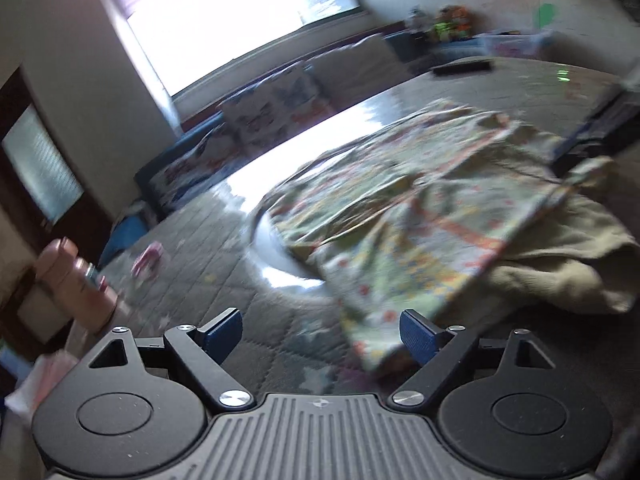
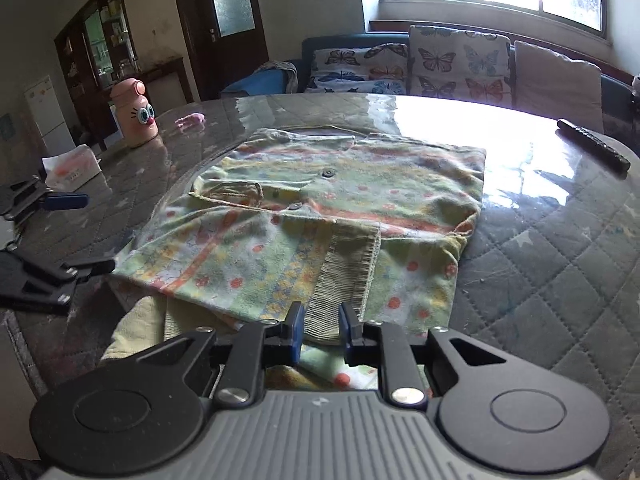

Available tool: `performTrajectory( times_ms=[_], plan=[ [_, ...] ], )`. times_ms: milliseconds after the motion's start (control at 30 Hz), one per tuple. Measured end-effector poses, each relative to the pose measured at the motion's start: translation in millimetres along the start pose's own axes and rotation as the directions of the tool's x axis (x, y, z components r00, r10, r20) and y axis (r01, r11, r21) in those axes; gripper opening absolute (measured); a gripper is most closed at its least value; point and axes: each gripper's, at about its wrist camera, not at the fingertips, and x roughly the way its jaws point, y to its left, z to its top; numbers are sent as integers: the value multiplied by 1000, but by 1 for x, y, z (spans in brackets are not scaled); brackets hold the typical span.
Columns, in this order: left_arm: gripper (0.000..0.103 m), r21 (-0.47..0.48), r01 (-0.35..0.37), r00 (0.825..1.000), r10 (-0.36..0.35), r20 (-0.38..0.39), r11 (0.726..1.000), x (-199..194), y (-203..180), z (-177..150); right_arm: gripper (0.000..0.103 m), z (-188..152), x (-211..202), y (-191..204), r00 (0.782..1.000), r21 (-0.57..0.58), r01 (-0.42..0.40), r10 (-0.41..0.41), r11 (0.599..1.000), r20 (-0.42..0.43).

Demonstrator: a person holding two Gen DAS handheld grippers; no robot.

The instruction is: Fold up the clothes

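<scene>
A green floral shirt (image 2: pixel 320 208) with buttons lies partly folded on the quilted table (image 2: pixel 560 264), on top of a plain beige garment (image 2: pixel 136 332). My right gripper (image 2: pixel 320 330) is at the shirt's near edge, its jaws narrowly apart around the ribbed cuff (image 2: pixel 344 276). My left gripper (image 1: pixel 322 330) is wide open and empty just left of the shirt (image 1: pixel 400 216); the view is blurred. It also shows in the right wrist view (image 2: pixel 80 232) at the far left. The beige garment (image 1: pixel 560 264) sticks out to the right.
A pink cartoon bottle (image 2: pixel 136 112) and a white tissue box (image 2: pixel 72 166) stand at the table's left. A small pink item (image 2: pixel 191 121) lies beyond. A black remote (image 2: pixel 592 146) lies far right. A sofa with butterfly cushions (image 2: pixel 440 64) is behind the table.
</scene>
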Motion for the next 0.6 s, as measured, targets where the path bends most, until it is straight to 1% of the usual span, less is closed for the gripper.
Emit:
performTrajectory(
  times_ms=[33,100,233,267,300,367,400,433,467,500,533,567,600],
  plan=[
    [87,36,26,999,-26,20,999,-4,-7,0,18,-1,3,-1,1000,5,1,-1,1000,-10],
    [88,112,67,996,-73,56,991,-11,-22,-1,18,-1,1,-2,1000,9,-5,5,1000,-5],
    [88,227,126,985,-150,90,966,-14,-51,-3,20,1,-8,-2,1000,6,-12,12,1000,2],
    [87,244,144,981,-172,95,959,-13,-57,-2,22,1,-10,-1,1000,2,-11,11,1000,2],
    [86,261,161,976,-194,103,952,-12,-64,0,27,0,-13,-1,1000,-8,-7,7,1000,1],
    [78,284,197,964,-238,121,939,-11,-75,4,33,-2,-18,0,1000,-25,-2,1,1000,-1],
    [76,289,218,956,-263,129,932,-10,-78,6,33,-3,-20,0,1000,-34,1,-1,999,-2],
    [70,294,238,948,-287,137,926,-9,-82,8,33,-4,-23,1,1000,-43,3,-3,999,-4],
    [59,289,252,944,-300,137,924,-7,-83,10,34,-5,-25,1,1000,-49,5,-5,999,-4],
    [53,284,265,940,-313,138,921,-5,-84,12,35,-6,-28,1,1000,-56,8,-8,998,-4],
    [39,278,279,935,-326,138,919,-2,-85,15,36,-7,-30,1,1000,-63,10,-11,998,-4],
    [29,261,291,932,-334,140,920,-1,-83,17,38,-9,-32,1,1000,-70,13,-13,997,-4],
    [27,239,302,928,-342,147,923,0,-80,21,38,-10,-35,0,1000,-83,13,-14,996,-5]
  ],
)
